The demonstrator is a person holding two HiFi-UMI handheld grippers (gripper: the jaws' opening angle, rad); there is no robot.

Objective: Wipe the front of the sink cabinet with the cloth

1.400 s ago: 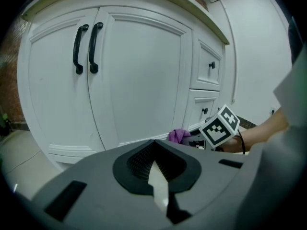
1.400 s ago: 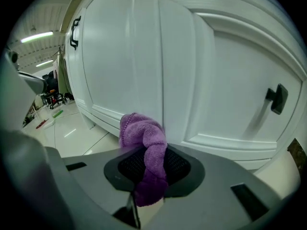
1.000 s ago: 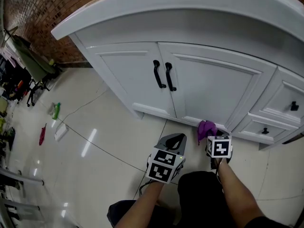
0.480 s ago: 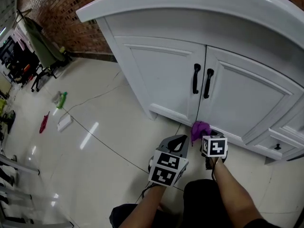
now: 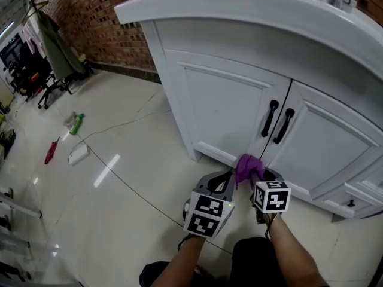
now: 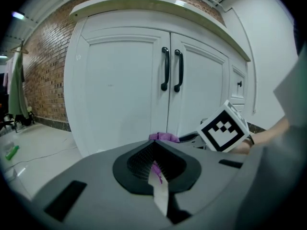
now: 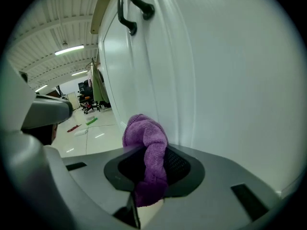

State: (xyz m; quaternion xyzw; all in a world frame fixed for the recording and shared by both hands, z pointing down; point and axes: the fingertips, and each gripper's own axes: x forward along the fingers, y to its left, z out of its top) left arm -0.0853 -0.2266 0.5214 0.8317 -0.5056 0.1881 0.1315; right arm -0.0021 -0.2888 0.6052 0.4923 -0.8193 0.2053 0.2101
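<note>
The purple cloth (image 7: 145,143) is pinched in the right claw (image 5: 256,178) and is held low at the front of the white sink cabinet (image 5: 221,106), just beside the bottom of a door, below the black handles (image 5: 276,123). The left claw (image 6: 154,161) is pressed together, empty, near the right one, above the floor (image 5: 119,178).

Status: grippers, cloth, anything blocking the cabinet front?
Right gripper shut on purple cloth, low at the cabinet front, below the handles. Left gripper shut, empty, alongside. Nothing between cloth and cabinet.
</note>
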